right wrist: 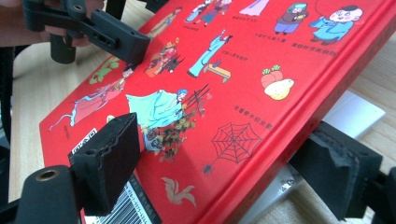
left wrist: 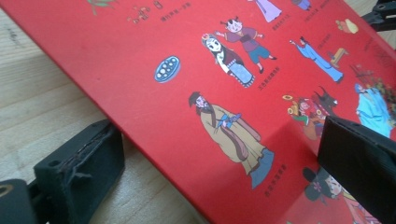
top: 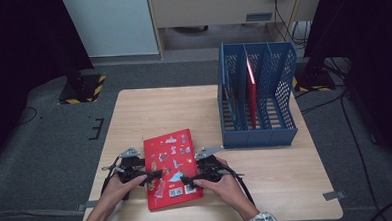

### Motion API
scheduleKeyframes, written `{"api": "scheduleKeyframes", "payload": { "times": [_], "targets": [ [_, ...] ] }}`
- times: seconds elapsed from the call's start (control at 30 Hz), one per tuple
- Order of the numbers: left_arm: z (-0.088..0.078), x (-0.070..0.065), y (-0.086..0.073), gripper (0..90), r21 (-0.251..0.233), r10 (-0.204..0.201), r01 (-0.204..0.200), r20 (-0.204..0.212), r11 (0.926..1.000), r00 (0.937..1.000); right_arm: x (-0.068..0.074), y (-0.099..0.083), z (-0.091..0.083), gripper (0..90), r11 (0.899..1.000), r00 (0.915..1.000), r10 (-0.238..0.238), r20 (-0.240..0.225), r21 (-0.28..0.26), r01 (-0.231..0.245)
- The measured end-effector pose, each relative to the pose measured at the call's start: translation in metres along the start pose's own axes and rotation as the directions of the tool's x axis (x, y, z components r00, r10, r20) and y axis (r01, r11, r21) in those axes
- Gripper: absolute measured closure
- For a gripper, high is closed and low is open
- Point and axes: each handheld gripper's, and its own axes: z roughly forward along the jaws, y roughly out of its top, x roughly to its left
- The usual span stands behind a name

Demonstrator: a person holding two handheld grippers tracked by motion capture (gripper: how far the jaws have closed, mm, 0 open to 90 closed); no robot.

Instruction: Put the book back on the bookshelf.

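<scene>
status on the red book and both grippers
Left hand-held gripper open astride book edge. Right hand-held gripper clamped on red book, edge lifted. Blue rack beyond, path clear.

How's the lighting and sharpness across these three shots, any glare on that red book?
High view: dim, dark corners, soft detail. Left gripper view: red illustrated hardcover book bright, near black jaw blurred. Right gripper view: sharp, faint sheen on the cover, no harsh glare.

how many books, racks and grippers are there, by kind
red book on the table: 1
books standing in the rack, red one and a thin one: 2
blue file rack: 1
left gripper and right gripper: 2
total: 6
</scene>
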Motion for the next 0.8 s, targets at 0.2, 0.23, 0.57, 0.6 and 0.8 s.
{"api": "scheduleKeyframes", "payload": {
  "times": [0.2, 0.23, 0.57, 0.6, 0.8],
  "targets": [
    [-0.004, -0.004, 0.005, 4.1, -0.003, 0.02, -0.02, -0.018, 0.9998, 0.9996, 0.001, 0.001, 0.001, 18.8, 1.0, 0.9995, -0.025, 0.018, 0.01, 0.025],
    [-0.005, -0.004, 0.005, 4.9, -0.005, 0.016, -0.016, -0.019, 0.9999, 0.9997, 0.001, 0.001, 0.001, 19.0, 1.0, 0.9996, -0.021, 0.019, 0.009, 0.02],
    [-0.02, -0.006, 0.011, 19.9, -0.072, 0.028, -0.032, -0.062, 0.9969, 0.9977, -0.002, 0.004, 0.0, 25.6, 1.0, 0.9995, 0.001, 0.032, -0.01, -0.001],
    [-0.021, -0.006, 0.011, 20.3, -0.07, 0.036, -0.04, -0.065, 0.9967, 0.9972, -0.002, 0.004, 0.0, 26.1, 1.0, 0.9995, 0.005, 0.033, -0.012, -0.005],
    [-0.024, -0.007, 0.013, 23.5, -0.083, 0.03, -0.035, -0.066, 0.9959, 0.9974, -0.001, 0.004, -0.002, 28.1, 1.0, 0.9993, 0.013, 0.036, -0.02, -0.013]
  ]
}}
